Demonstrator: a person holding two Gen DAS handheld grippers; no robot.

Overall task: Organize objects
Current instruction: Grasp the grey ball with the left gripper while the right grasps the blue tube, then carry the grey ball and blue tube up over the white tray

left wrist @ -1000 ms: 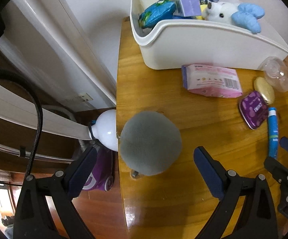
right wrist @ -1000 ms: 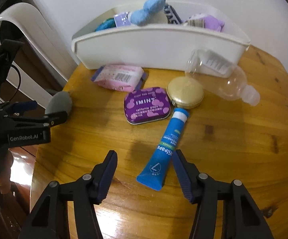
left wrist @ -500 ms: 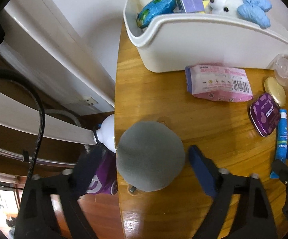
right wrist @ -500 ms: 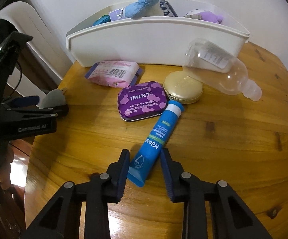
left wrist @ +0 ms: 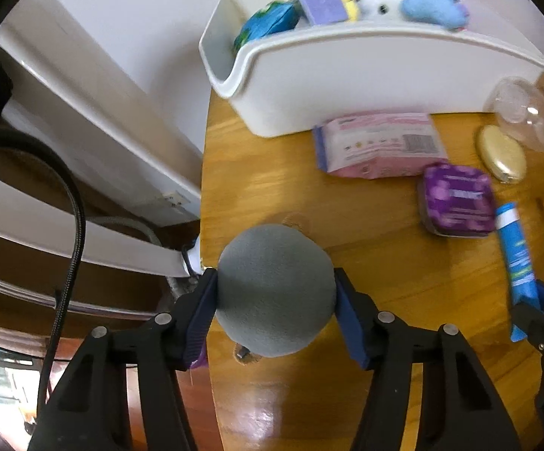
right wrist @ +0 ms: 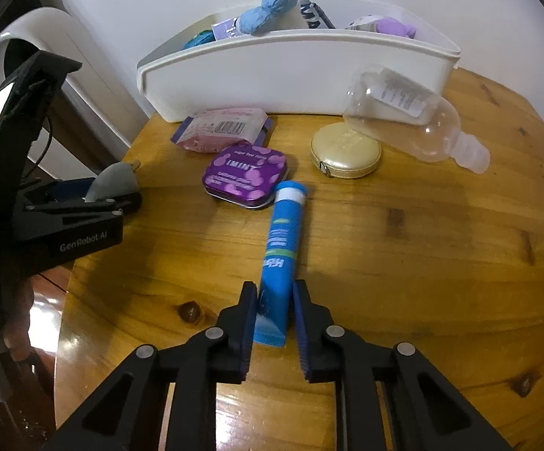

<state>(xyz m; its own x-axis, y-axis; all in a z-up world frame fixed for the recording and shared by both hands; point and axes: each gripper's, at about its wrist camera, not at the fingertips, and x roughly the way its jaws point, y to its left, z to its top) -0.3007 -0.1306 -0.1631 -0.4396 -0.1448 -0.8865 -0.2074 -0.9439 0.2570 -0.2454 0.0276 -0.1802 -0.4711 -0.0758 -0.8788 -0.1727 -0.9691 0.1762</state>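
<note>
My left gripper [left wrist: 275,293] is shut on a round grey foam ball [left wrist: 275,289] at the left edge of the wooden table [left wrist: 290,188]; the same grey ball [right wrist: 112,184] and left gripper [right wrist: 117,197] show at the left of the right wrist view. My right gripper [right wrist: 273,298] is shut on the flat tail end of a blue tube [right wrist: 281,251], whose white-banded cap points toward the bin. This blue tube [left wrist: 516,255] lies at the right of the left wrist view. A white bin [right wrist: 294,75] at the back holds soft toys and packets.
In front of the bin lie a pink tissue pack [right wrist: 223,129], a purple mint tin [right wrist: 243,176], a gold round compact [right wrist: 345,150] and a clear plastic bottle [right wrist: 414,120] on its side. A white door frame [left wrist: 84,105] and a black cable [left wrist: 72,225] stand left of the table.
Both grippers went from open to shut: the left closed on the grey ball, the right moved forward and closed on the tail of the blue tube.
</note>
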